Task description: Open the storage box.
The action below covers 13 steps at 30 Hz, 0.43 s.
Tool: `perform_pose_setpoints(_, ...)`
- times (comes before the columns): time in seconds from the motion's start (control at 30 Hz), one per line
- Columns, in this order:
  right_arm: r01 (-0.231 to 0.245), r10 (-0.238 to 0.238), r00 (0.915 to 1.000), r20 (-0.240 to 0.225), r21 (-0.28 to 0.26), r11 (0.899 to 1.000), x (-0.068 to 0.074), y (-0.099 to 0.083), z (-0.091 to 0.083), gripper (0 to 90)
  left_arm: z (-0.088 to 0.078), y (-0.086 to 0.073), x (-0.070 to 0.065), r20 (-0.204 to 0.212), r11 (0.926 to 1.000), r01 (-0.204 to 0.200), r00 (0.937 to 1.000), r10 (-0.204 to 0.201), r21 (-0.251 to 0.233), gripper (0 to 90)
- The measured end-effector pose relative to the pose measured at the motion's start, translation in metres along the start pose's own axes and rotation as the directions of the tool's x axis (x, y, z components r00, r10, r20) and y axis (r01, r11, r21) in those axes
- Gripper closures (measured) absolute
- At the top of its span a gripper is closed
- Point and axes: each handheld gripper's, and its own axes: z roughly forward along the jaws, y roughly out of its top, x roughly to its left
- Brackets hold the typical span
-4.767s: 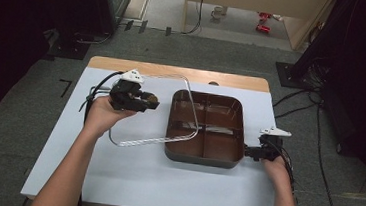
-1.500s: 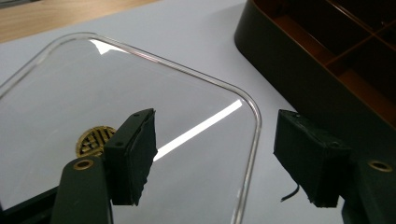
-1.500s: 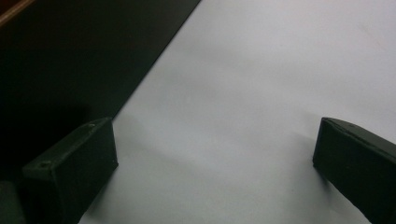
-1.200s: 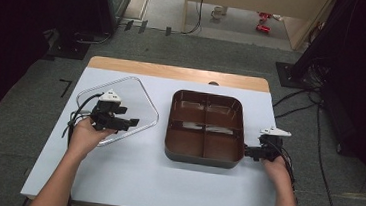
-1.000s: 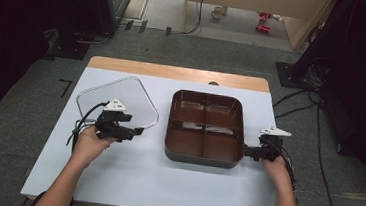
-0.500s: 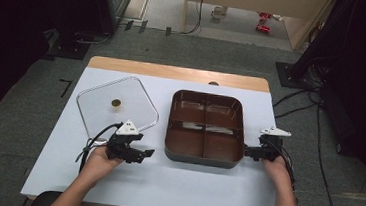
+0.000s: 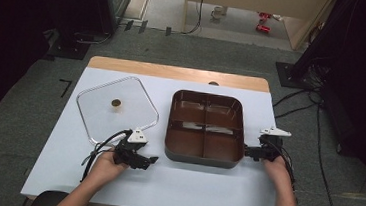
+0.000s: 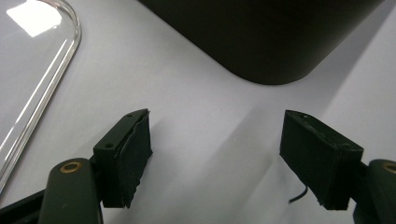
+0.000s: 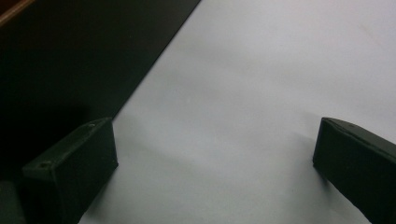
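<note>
Clear square glass lid (image 7: 116, 109) w/ brass knob lies flat, table's left. Left gripper (image 7: 152, 159) just off its near-right corner, jaws released, nothing between. Brown 4-compartment plastic tray (image 7: 206, 127) at center, bare white tabletop (image 7: 189, 184) in front. Right gripper (image 7: 246, 151) spread wide, empty, beside tray's near-right corner.

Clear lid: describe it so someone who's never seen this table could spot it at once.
On the white table, look left of the brown four-compartment tray. The lid lies flat there, just beyond the left gripper, whose open jaws hold nothing. It is the one see-through thing: a rounded square with a small brown knob at its middle.
</note>
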Motion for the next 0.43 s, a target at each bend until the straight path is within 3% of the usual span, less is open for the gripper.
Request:
perform_pose_setpoints(0.13,0.001,-0.001,1.0000,0.000,0.000,1.000,0.0000,0.0000,0.0000,0.0,0.0014,-0.0017,0.0000,0.018,0.9999,-0.007,0.9998,0.007,-0.009,19.1)
perform_pose_setpoints(0.17,0.000,0.000,1.0000,0.000,0.000,1.000,0.0000,0.0000,0.0000,0.0,0.0021,-0.0049,-0.0017,0.010,0.9991,-0.031,0.9995,0.031,-0.028,19.1)
perform_pose_setpoints(0.2,0.000,0.000,1.0000,0.000,0.000,1.000,0.0000,0.0000,0.0000,0.0,0.0021,-0.0049,-0.0017,0.010,0.9991,-0.031,0.9995,0.031,-0.028,19.0)
perform_pose_setpoints(0.27,-0.002,0.002,1.0000,0.000,0.001,1.000,0.0001,0.0000,-0.0001,0.0,0.0033,-0.0059,-0.0048,-0.008,0.9973,-0.070,0.9975,0.070,-0.020,18.2)
perform_pose_setpoints(0.43,-0.001,0.001,1.0000,0.000,0.000,1.000,0.0001,0.0000,0.0000,0.0,0.0051,-0.0082,-0.0076,-0.017,0.9957,-0.086,0.9962,0.086,-0.032,13.7)
